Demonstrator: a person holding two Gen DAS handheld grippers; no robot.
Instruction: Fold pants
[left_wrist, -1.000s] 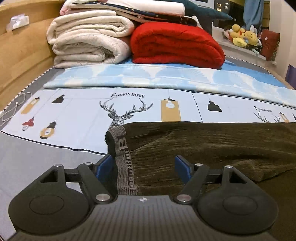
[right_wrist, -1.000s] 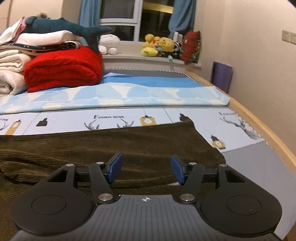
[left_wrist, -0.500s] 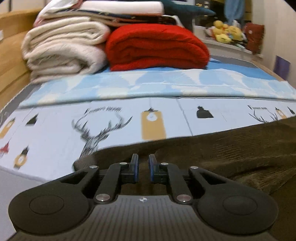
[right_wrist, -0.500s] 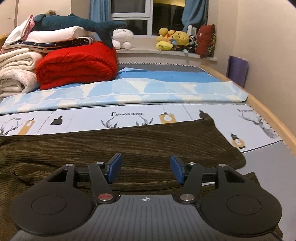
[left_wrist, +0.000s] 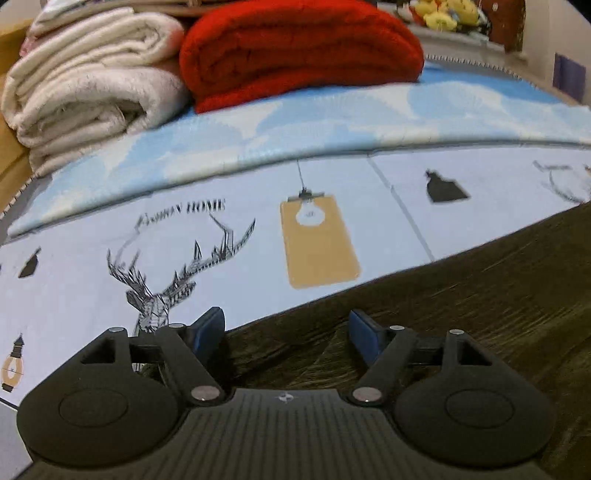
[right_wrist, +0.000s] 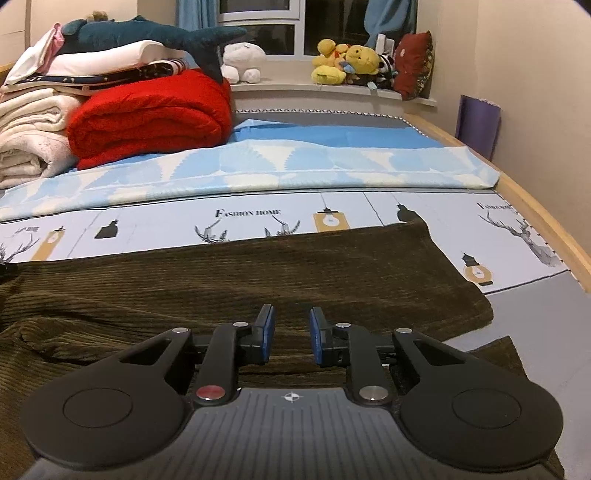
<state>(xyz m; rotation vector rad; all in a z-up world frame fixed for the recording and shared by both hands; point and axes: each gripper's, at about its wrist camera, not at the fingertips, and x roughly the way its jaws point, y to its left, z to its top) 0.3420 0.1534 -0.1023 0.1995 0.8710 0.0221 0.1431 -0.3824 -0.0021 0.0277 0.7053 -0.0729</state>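
Observation:
Dark olive corduroy pants (right_wrist: 258, 273) lie spread on the bed, one layer folded over another. In the left wrist view the pants (left_wrist: 461, 295) fill the lower right. My left gripper (left_wrist: 286, 325) is open, its blue pads (left_wrist: 208, 326) over the pants' near left edge, holding nothing. My right gripper (right_wrist: 291, 332) is low over the pants near the leg end; its pads (right_wrist: 267, 328) stand a narrow gap apart with no cloth seen between them.
A printed sheet (right_wrist: 480, 236) with deer and lamp motifs covers the bed. A red blanket (right_wrist: 151, 114), cream blankets (right_wrist: 29, 144) and a plush shark (right_wrist: 147, 35) are stacked at the back. The wooden bed edge (right_wrist: 546, 221) runs on the right; plush toys (right_wrist: 343, 59) sit on the sill.
My left gripper closed half a second ago and has now opened again, shifted forward and left over the pants' edge. My right gripper's pads have narrowed from wide open to a small gap.

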